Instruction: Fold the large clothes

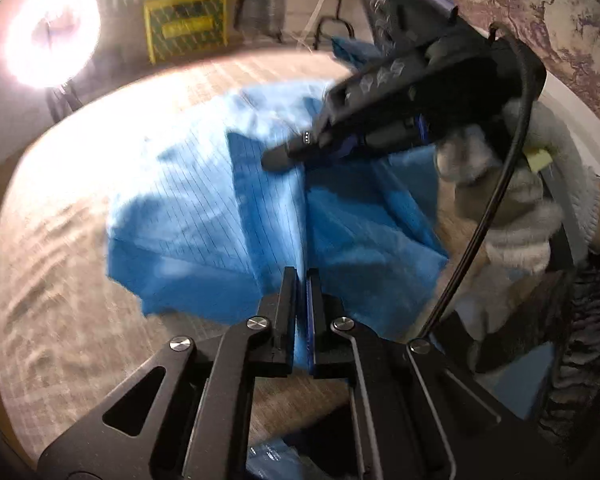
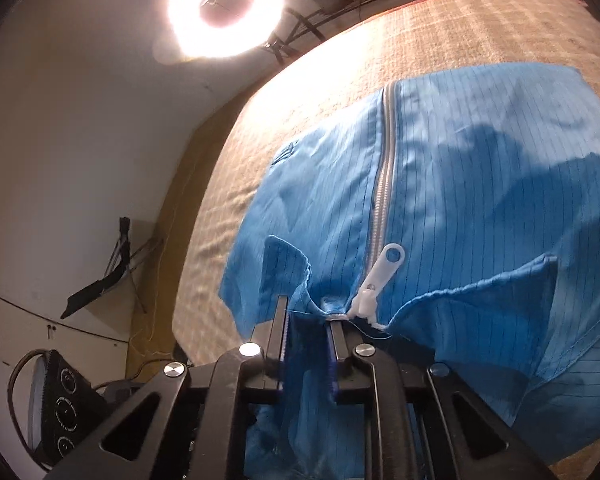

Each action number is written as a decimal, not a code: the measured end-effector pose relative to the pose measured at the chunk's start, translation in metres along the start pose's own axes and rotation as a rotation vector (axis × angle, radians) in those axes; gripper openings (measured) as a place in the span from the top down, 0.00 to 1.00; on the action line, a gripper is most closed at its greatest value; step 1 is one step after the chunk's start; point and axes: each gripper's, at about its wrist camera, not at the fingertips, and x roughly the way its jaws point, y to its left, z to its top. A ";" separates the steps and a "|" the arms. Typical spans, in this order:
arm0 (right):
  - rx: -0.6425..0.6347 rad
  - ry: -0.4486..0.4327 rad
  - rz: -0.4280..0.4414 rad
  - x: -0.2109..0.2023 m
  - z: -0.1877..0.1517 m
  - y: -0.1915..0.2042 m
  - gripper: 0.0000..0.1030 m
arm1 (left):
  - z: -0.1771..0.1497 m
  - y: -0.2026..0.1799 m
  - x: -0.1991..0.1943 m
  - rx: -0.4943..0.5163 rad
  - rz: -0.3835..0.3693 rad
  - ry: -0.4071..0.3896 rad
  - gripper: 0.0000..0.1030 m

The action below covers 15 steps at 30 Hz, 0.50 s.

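A large blue pinstriped garment (image 1: 204,216) lies bunched on a beige textured surface (image 1: 60,300). My left gripper (image 1: 302,280) is shut on a fold of its blue cloth and holds it up. In the left wrist view my right gripper (image 1: 276,158) reaches in from the upper right, held by a white-gloved hand (image 1: 512,216), its tip against the garment. In the right wrist view my right gripper (image 2: 308,312) is shut on the garment (image 2: 480,200) at the collar, next to the white zipper pull (image 2: 380,276). The zipper (image 2: 386,160) runs away from it.
A bright ring light (image 1: 50,34) on a stand shines at the far left; it also shows in the right wrist view (image 2: 224,4). A yellow crate (image 1: 186,24) stands beyond the surface. A patterned wall (image 1: 540,12) is at the right. The beige surface's edge (image 2: 204,200) drops off at left.
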 end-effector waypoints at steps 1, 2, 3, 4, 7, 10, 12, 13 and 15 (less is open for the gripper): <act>0.007 0.004 0.020 -0.002 0.000 -0.001 0.80 | -0.001 0.003 -0.002 -0.017 -0.001 0.004 1.00; 0.017 0.019 0.038 -0.005 0.001 -0.002 0.67 | -0.001 0.007 -0.005 -0.037 -0.011 -0.001 1.00; 0.024 0.032 0.059 -0.013 0.001 -0.003 0.61 | -0.001 0.010 -0.008 -0.057 -0.026 -0.005 1.00; 0.030 0.027 0.087 -0.021 0.001 -0.004 0.56 | 0.000 0.014 -0.011 -0.075 -0.037 -0.011 1.00; 0.008 -0.050 0.092 -0.061 0.000 -0.011 0.56 | 0.005 0.019 -0.022 -0.103 -0.045 -0.044 1.00; -0.012 -0.134 0.033 -0.096 -0.004 -0.023 0.52 | 0.012 0.013 -0.025 -0.112 -0.075 -0.065 1.00; -0.021 -0.162 -0.013 -0.109 -0.006 -0.034 0.51 | 0.016 0.003 -0.020 -0.108 -0.108 -0.059 0.97; -0.026 -0.171 -0.048 -0.113 -0.007 -0.038 0.51 | 0.016 -0.003 -0.016 -0.096 -0.117 -0.047 0.93; -0.030 -0.161 -0.093 -0.114 -0.010 -0.047 0.51 | 0.018 -0.019 -0.005 -0.052 -0.114 -0.016 0.87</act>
